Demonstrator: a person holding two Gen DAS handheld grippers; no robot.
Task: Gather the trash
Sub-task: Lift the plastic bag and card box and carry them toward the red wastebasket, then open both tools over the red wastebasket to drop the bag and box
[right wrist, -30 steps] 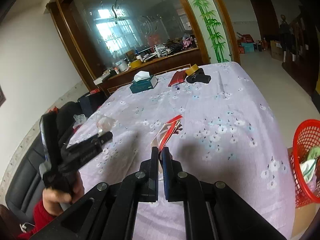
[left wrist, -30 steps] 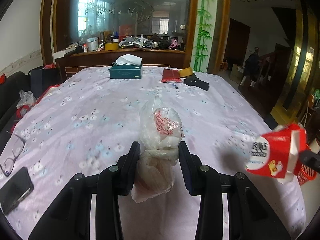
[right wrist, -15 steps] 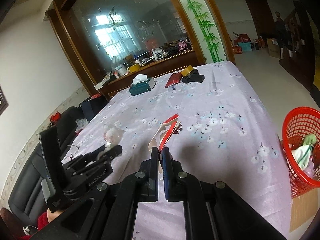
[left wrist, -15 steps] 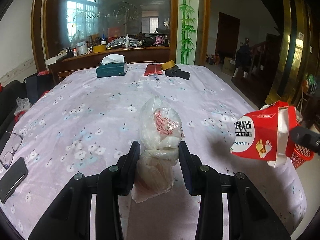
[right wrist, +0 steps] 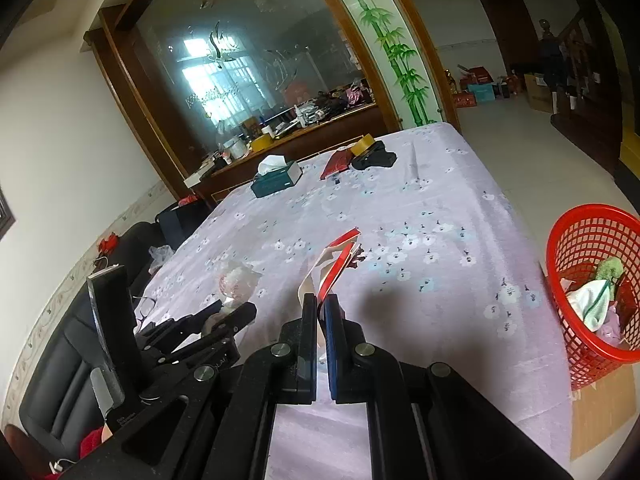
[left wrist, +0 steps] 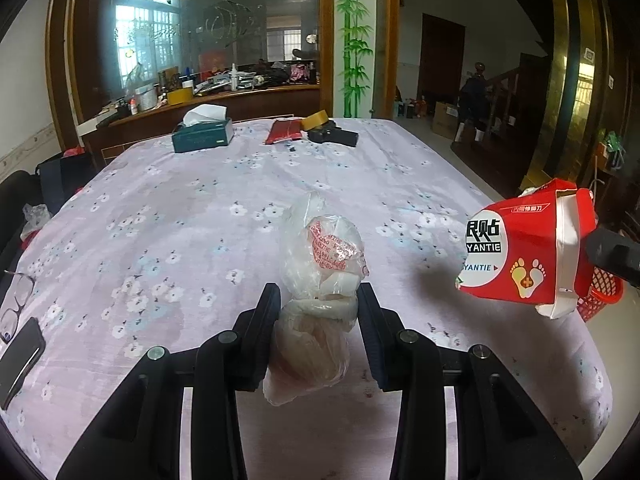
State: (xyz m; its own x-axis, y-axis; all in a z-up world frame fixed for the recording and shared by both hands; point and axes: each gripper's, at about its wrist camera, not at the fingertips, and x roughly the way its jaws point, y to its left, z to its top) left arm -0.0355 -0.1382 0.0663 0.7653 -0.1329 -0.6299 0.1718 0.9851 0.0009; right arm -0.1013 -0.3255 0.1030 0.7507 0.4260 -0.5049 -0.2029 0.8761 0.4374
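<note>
My left gripper (left wrist: 318, 300) is shut on a knotted clear plastic bag (left wrist: 320, 264) with red print, held above the flowered tablecloth (left wrist: 200, 220). It also shows in the right wrist view (right wrist: 236, 284). My right gripper (right wrist: 320, 300) is shut on a flattened red and white carton (right wrist: 334, 264), which shows in the left wrist view (left wrist: 524, 256) at the right. A red mesh trash basket (right wrist: 576, 240) with trash inside stands on the floor beside the table's right edge; part of it shows in the left wrist view (left wrist: 600, 296).
At the table's far end lie a green tissue box (left wrist: 202, 138), a red packet (left wrist: 284, 130), a tape roll (left wrist: 316, 122) and a black object (left wrist: 334, 136). Glasses (left wrist: 14, 304) and a phone (left wrist: 18, 356) lie at the near left. A black sofa (right wrist: 76, 344) stands left.
Both grippers have swung to the right with their loads. The carton sits larger and higher in the left view, and the red basket has come nearer in the right view.
</note>
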